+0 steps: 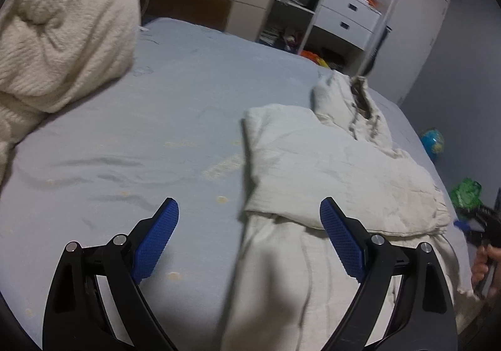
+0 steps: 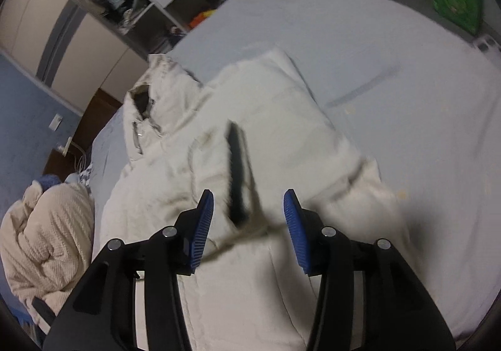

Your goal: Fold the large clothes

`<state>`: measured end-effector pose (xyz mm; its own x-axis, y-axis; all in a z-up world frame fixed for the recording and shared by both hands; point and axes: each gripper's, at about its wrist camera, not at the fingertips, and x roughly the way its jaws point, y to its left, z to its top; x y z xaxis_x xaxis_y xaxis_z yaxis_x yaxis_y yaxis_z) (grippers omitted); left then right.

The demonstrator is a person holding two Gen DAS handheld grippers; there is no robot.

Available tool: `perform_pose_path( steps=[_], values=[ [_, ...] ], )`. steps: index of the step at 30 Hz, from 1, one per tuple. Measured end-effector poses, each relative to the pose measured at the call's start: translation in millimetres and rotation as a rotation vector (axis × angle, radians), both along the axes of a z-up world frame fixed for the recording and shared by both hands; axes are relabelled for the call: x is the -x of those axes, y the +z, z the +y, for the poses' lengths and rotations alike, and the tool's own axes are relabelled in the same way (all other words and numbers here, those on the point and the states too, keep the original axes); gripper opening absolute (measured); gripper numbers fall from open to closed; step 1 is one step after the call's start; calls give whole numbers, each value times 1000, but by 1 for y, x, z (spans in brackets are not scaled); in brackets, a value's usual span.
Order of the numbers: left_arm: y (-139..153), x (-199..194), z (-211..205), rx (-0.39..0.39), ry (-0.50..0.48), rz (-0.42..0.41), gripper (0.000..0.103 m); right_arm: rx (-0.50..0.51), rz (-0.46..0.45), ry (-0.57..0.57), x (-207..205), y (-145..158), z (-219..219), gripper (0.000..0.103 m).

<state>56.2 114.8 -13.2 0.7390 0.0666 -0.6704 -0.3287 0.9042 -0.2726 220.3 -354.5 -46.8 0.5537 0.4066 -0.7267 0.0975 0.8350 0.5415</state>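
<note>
A cream-white hooded garment (image 1: 338, 163) lies partly folded on the light blue bed (image 1: 141, 138). Its sides are folded inward and its collar points to the far end. My left gripper (image 1: 249, 210) is open and empty, hovering over the garment's near left edge. The right gripper (image 1: 479, 225) shows at the right edge of the left wrist view, by the garment's right side. In the right wrist view the garment (image 2: 250, 119) fills the middle, with a dark strip (image 2: 236, 175) on it. My right gripper (image 2: 249, 203) is open and empty just above the garment.
A bulky cream knitted blanket (image 1: 56, 38) is heaped at the bed's left; it also shows in the right wrist view (image 2: 47, 235). White drawers and shelves (image 1: 344, 16) stand beyond the bed. A globe (image 1: 433, 139) and a green bag (image 1: 466, 191) are on the floor at right.
</note>
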Motion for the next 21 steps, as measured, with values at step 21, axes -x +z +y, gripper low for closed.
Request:
perform_pose_path(
  steps=[21],
  values=[
    [28, -307, -30, -42, -317, 68, 92, -90, 65, 427, -258, -2, 79, 66]
  ],
)
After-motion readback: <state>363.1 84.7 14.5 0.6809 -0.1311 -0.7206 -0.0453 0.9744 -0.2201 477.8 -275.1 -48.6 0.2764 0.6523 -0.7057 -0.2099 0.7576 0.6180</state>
